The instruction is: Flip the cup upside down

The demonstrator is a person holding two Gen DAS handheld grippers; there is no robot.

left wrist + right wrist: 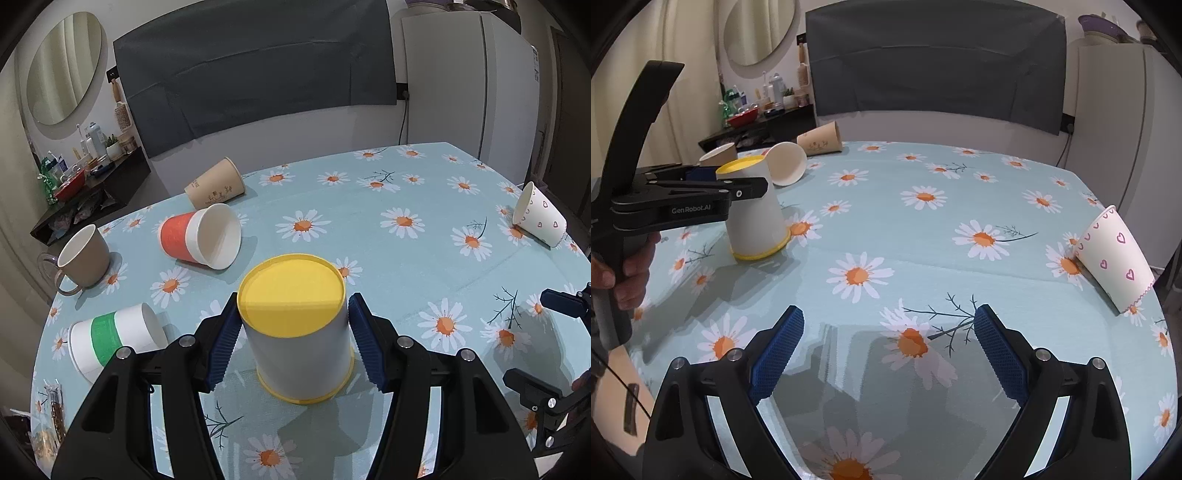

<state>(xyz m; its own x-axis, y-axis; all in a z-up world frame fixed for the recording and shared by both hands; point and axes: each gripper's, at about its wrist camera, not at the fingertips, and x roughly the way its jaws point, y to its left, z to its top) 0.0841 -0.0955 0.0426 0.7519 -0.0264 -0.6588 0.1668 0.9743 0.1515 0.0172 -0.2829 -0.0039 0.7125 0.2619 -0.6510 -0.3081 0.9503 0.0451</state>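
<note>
A white paper cup with a yellow base and rim (pixel 299 332) stands upside down on the daisy tablecloth (pixel 406 258). My left gripper (pixel 293 332) is open around it, blue pads on either side with small gaps. In the right wrist view the same cup (pixel 755 210) stands at the left with the left gripper (pixel 746 184) around its upper part. My right gripper (pixel 888 354) is open and empty above the cloth near the table's front.
Other cups lie on their sides: red-banded (pixel 201 240), green-banded (pixel 118 338), brown printed (pixel 216 188), and a heart-pattern cup (pixel 1115 254) at the right edge. A brown cup (pixel 83 256) stands upright at the left. A cluttered shelf (pixel 88 177) stands beyond the table.
</note>
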